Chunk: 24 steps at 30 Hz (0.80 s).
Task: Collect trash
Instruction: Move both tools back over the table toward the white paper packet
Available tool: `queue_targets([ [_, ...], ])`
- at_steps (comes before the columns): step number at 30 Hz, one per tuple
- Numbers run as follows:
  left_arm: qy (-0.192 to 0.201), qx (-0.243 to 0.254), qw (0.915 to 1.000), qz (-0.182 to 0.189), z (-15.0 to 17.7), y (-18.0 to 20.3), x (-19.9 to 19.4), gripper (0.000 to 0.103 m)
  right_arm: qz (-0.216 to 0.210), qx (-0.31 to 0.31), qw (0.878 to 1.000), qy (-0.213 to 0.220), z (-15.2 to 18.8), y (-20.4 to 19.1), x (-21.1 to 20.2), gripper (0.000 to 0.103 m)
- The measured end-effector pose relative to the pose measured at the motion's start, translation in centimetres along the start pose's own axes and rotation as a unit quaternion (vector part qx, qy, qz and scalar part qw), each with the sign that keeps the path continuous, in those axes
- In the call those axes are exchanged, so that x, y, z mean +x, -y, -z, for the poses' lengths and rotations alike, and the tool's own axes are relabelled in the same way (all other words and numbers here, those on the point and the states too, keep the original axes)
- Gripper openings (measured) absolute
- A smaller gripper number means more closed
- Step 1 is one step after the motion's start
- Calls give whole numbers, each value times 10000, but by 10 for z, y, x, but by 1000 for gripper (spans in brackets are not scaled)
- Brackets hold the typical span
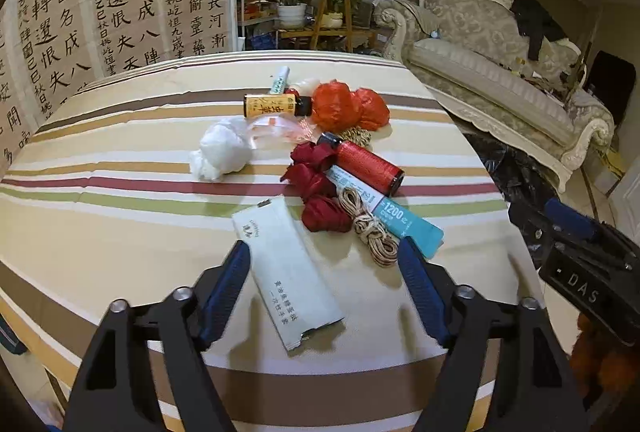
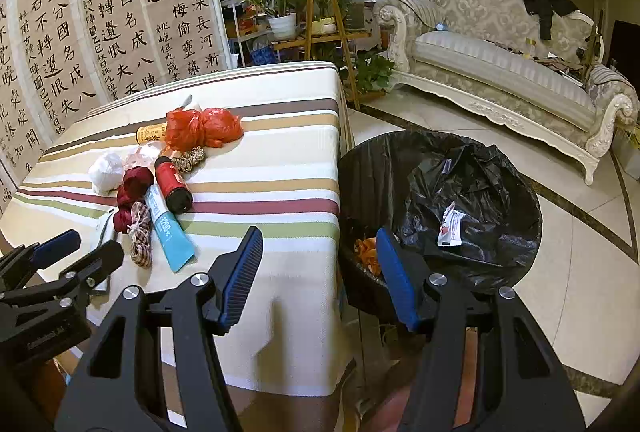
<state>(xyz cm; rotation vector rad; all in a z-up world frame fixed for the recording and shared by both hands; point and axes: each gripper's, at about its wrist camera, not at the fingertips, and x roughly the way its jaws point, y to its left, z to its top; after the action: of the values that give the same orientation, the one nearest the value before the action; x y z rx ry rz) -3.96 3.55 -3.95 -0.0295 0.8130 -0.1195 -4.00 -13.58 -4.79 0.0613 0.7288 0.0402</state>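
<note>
Trash lies on the striped tablecloth (image 1: 120, 200): a flat white packet (image 1: 286, 276), a teal tube (image 1: 396, 216), twine (image 1: 372, 228), dark red ribbon (image 1: 316, 188), a red can (image 1: 368, 162), a white wad (image 1: 220, 152), an orange bag (image 1: 348, 106) and a yellow bottle (image 1: 272, 105). My left gripper (image 1: 324, 260) is open, its jaws on either side of the white packet's near half. My right gripper (image 2: 318, 248) is open and empty, over the table's right edge beside the black-lined bin (image 2: 460, 192), which holds a white wrapper (image 2: 450, 224) and orange scraps (image 2: 366, 252).
A cream sofa (image 2: 500, 64) stands at the back right on the tiled floor. Potted plants on a wooden stand (image 2: 320, 16) and calligraphy panels (image 2: 100, 12) are behind the table. The left gripper's body shows at the lower left of the right wrist view (image 2: 60, 272).
</note>
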Motion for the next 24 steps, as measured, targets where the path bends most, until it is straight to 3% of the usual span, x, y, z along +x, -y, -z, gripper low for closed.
queue_targets([
  [9, -223, -208, 9995, 101, 6, -16, 4, 57, -32, -29, 10000, -29, 0, -6, 3, 58],
  [18, -167, -66, 9998, 66, 8, -16, 4, 57, -41, -117, 9999, -60, -1, -15, 3, 58],
  [19, -163, -69, 9998, 71, 8, -16, 3, 56, -38, -126, 9999, -62, -1, -15, 3, 57],
  [21, -131, -50, 9999, 88, 8, -18, 2, 42, -37, -135, 9999, -65, -1, -16, 3, 57],
  [24, -104, -79, 9997, 217, 8, -22, 2, 39, -36, -158, 9998, -80, -2, -18, 4, 57],
])
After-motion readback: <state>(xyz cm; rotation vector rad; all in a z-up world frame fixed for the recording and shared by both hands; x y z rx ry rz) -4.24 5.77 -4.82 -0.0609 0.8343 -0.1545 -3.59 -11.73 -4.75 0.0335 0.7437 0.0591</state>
